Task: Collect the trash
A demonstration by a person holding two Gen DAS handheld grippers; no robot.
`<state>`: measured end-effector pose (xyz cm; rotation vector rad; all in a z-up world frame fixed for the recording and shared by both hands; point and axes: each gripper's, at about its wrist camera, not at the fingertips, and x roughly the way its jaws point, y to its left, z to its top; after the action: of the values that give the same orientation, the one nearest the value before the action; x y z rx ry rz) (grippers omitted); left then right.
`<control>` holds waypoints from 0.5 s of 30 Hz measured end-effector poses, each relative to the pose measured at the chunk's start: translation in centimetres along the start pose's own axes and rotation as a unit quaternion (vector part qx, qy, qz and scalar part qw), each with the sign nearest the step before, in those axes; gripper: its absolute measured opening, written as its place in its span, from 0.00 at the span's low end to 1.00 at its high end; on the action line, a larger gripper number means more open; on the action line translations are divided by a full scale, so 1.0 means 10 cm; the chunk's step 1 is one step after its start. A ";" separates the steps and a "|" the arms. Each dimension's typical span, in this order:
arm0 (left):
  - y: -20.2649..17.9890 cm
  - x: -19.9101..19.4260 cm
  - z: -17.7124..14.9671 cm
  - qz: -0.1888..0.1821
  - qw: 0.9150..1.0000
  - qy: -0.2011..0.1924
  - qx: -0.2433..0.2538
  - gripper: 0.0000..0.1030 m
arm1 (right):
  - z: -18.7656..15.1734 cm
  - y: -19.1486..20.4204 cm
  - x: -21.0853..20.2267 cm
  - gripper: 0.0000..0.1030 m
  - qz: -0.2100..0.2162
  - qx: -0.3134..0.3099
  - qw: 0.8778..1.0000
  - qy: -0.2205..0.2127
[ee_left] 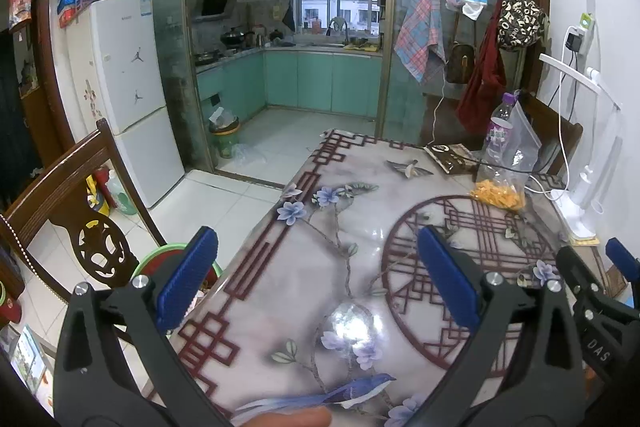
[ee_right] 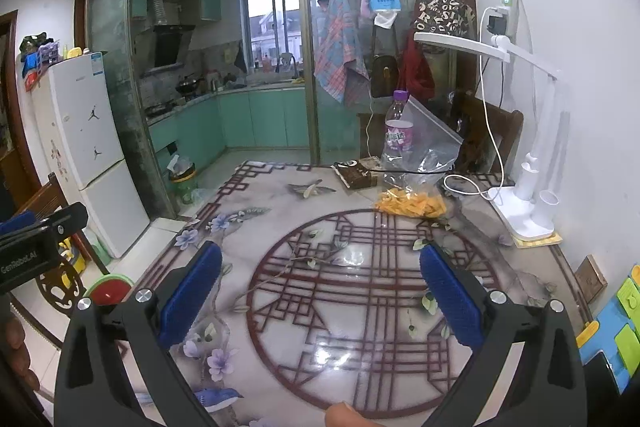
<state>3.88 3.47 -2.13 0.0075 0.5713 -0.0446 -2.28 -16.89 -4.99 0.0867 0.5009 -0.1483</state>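
Left gripper [ee_left: 318, 275], right gripper [ee_right: 320, 287]: fingers spread wide, nothing held, above near bench [ee_right: 360, 307]. Far right of bench: clear plastic bag [ee_right: 420, 163] of orange scraps, purple-capped bottle [ee_right: 396, 131], brown packet [ee_right: 356, 175], white lamp [ee_right: 528, 187].

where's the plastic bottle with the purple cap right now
The plastic bottle stands upright at the table's far right end in both views, against the clear bag of orange snacks, with the white desk lamp further right.
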 end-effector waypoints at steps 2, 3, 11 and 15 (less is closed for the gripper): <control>0.00 0.00 0.00 0.002 1.000 0.000 0.000 0.95 | 0.01 -0.01 0.00 0.93 0.001 0.001 1.000 0.001; 0.00 0.00 0.00 0.001 1.000 0.001 0.000 0.95 | 0.01 -0.02 0.00 0.93 0.002 0.000 1.000 0.001; -0.04 0.03 -0.01 0.008 1.000 0.006 0.004 0.95 | 0.00 -0.04 0.03 0.93 0.004 0.001 1.000 0.006; -0.03 0.02 -0.01 0.008 1.000 0.006 0.004 0.95 | 0.00 -0.04 0.03 0.93 0.003 0.002 1.000 0.006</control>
<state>4.00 3.13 -2.38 0.0205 0.5830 -0.0310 -2.06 -17.29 -5.12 0.0935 0.5125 -0.1431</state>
